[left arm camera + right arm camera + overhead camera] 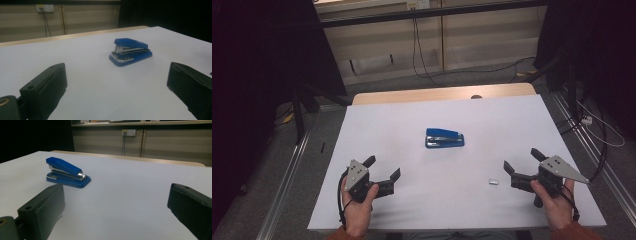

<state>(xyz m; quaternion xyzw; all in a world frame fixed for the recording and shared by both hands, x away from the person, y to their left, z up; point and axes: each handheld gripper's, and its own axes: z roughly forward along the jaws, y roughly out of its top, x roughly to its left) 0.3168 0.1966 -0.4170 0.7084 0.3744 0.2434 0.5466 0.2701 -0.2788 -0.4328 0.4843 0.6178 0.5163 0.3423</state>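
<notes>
A blue stapler (444, 138) lies closed near the middle of the high view, flat on the white surface (402, 115), with bare space on every side, so either hand could come at it unhindered. In the left gripper view it sits upper centre, slightly right; in the right gripper view it sits at the upper left. Lower right of it in the high view, well apart, a small silvery piece (493, 182), perhaps a strip of staples, lies just beside the right gripper (523, 161). That gripper rests at the lower right of the frame and the left gripper (382, 167) at the lower left, each held in a hand with jaws spread wide and nothing between them. Both angle inward toward the stapler, which looks like a ready stance before any reach.
</notes>
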